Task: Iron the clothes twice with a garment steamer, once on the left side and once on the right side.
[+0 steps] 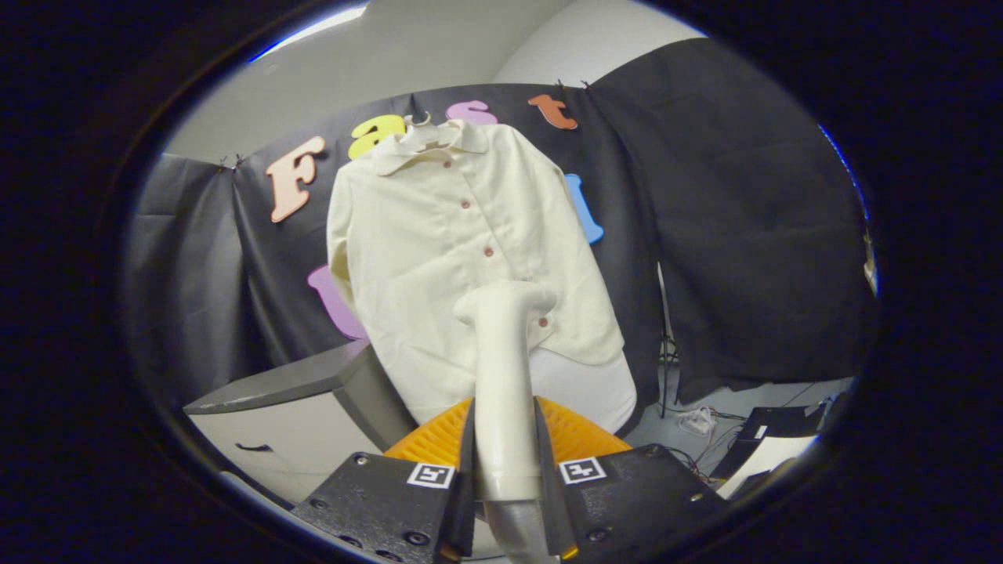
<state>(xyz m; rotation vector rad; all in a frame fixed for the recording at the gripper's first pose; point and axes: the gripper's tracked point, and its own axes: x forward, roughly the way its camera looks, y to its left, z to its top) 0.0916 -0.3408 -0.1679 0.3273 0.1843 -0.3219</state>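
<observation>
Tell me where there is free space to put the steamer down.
The tool is shut on the steamer. The grey cabinet top, beside the shirt, looks bare. The floor beyond, by the black cloth, is crowded with cables.

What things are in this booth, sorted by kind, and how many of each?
Shirts: 1, cream shirt on a hanger
Hangers: 1
Steamers: 1, steamer, tool fingers shut on its handle
Cabinets: 1, grey-topped cabinet
Buttons showing on the shirt: 5
Total: 9
</observation>
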